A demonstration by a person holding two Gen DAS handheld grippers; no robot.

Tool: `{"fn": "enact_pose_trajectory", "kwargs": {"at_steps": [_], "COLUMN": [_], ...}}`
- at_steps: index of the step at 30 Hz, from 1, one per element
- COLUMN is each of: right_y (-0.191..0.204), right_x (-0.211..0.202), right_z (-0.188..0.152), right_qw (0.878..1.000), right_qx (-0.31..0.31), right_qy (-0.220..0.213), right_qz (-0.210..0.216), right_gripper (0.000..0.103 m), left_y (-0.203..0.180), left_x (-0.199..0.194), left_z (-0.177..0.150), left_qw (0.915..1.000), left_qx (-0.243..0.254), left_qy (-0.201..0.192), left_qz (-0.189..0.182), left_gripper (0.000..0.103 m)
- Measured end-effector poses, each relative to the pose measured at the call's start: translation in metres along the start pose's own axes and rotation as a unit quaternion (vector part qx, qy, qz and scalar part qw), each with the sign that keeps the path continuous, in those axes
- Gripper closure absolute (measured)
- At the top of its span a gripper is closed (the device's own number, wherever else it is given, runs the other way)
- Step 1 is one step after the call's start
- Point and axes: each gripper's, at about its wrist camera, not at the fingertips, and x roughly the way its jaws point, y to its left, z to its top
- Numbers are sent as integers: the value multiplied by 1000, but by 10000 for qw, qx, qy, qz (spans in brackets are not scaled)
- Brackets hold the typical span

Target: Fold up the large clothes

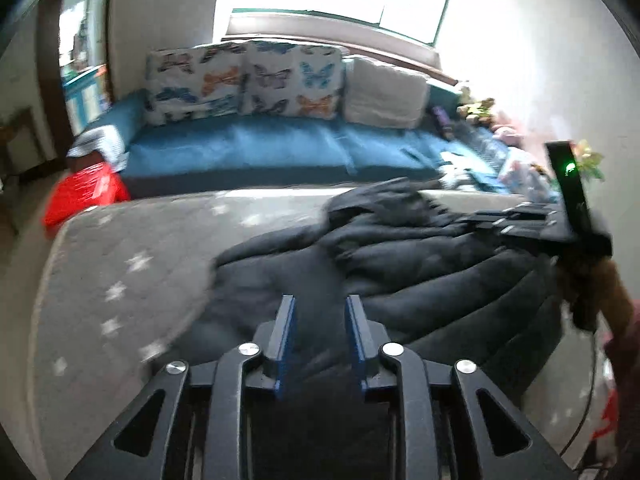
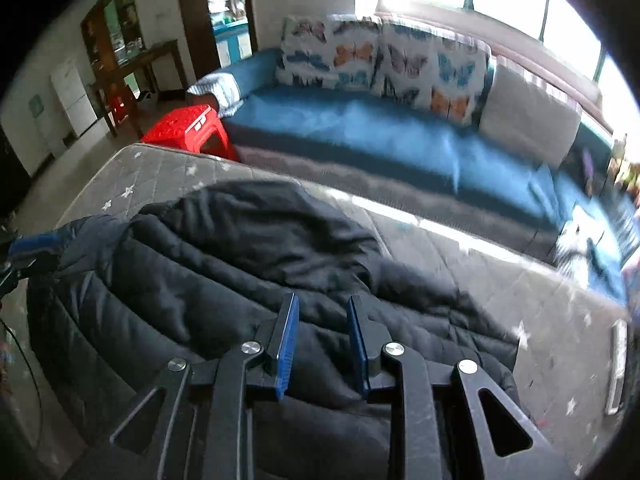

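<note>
A large black quilted jacket [image 1: 400,272] lies bunched on a grey star-patterned mattress [image 1: 120,264]. My left gripper [image 1: 320,304] is open, its blue-padded fingers apart just above the jacket's near edge, holding nothing. The right gripper's body shows in the left wrist view [image 1: 560,220] at the jacket's right side, in a hand. In the right wrist view the jacket [image 2: 260,264] spreads across the mattress [image 2: 540,312]. My right gripper [image 2: 322,304] is open over the jacket's near part, empty.
A blue sofa [image 1: 280,148] with butterfly cushions [image 1: 248,80] and a white cushion [image 1: 384,92] stands behind the mattress. A red plastic stool [image 2: 188,124] stands at the mattress's far left corner. Clutter lies on the sofa's right end [image 2: 588,236]. A wooden table [image 2: 132,64] stands far left.
</note>
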Motion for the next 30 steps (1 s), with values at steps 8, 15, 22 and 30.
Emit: {"fn": "enact_pose_trajectory", "kwargs": {"at_steps": [8, 15, 22, 30], "right_y": [-37, -24, -23, -50], "right_x": [36, 62, 0, 45], "right_z": [14, 15, 18, 5], "right_qw": [9915, 9900, 9987, 9962], "right_qx": [835, 777, 359, 872], "right_qy": [520, 739, -333, 73], "right_qz": [849, 921, 150, 8], "right_gripper": [59, 66, 84, 83], "left_y": [70, 72, 41, 32], "left_x": [-24, 10, 5, 71], "left_z": [-30, -37, -4, 17], "left_qw": [9961, 9970, 9987, 9988], "left_qx": [-862, -753, -326, -182], "left_qy": [-139, 42, -350, 119], "left_qz": [88, -156, -179, 435], "left_gripper": [17, 31, 57, 53]}}
